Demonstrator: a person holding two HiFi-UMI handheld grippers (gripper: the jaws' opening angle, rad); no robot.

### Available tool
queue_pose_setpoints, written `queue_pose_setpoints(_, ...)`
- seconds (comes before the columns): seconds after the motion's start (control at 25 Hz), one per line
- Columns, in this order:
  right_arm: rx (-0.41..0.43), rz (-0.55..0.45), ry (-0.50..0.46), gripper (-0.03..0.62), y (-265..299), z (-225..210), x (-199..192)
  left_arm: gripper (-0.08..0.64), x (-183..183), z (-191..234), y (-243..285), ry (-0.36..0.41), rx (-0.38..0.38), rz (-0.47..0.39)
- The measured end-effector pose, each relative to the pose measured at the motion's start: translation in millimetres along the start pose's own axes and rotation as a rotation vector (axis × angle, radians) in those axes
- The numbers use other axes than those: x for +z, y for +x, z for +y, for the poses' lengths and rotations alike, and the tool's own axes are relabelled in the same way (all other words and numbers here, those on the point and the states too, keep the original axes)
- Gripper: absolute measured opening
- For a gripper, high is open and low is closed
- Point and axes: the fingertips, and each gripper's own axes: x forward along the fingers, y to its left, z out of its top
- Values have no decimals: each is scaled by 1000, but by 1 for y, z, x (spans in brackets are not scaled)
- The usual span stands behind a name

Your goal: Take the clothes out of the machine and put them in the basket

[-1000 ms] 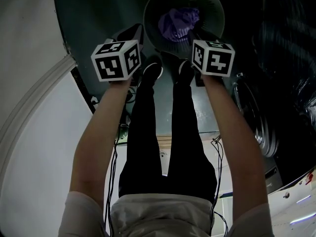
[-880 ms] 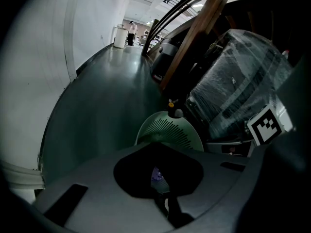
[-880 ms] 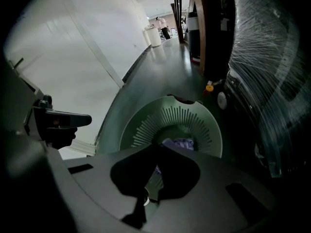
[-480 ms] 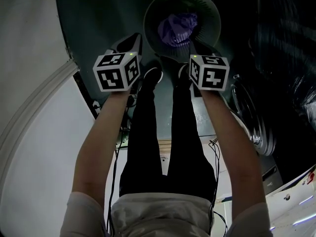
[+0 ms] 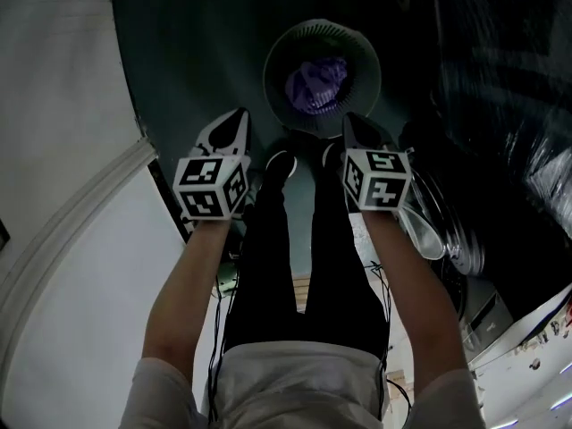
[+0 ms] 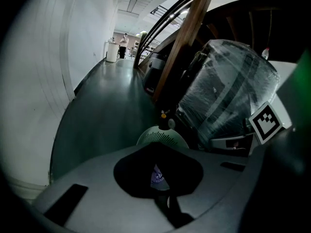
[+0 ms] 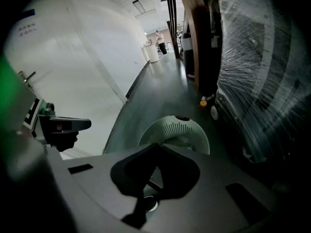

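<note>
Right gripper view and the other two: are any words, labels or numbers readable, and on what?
No text can be read in any view.
White wall: faint lines of print, too small and blurred to read.
Left cube and right cube: black-and-white square marker patterns only, no letters or numbers.

Head view: high up, aimed steeply down over the person's legs (image 5: pixel 304 266). Floor (image 5: pixel 206 61) is well below, basket (image 5: pixel 322 71) at the far end. Left claw (image 6: pixel 158 147) view: low, right behind its own tips, facing forward and down along the corridor, basket near. Right claw (image 7: pixel 155 149) view: same setup, from the right side. All three share basket and dark floor. Each claw view catches the other claw at its edge.
</note>
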Motion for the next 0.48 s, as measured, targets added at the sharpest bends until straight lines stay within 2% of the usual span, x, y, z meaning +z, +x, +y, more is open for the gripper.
queue_pose_setpoints(0.24, 3, -106, 34, 8, -61, 20, 25, 17, 31, -21, -56, 22, -27, -75)
queue_pose_setpoints(0.48, -21, -208, 38, 8, -131, 42, 51, 17, 66, -52, -111, 81, -64, -162)
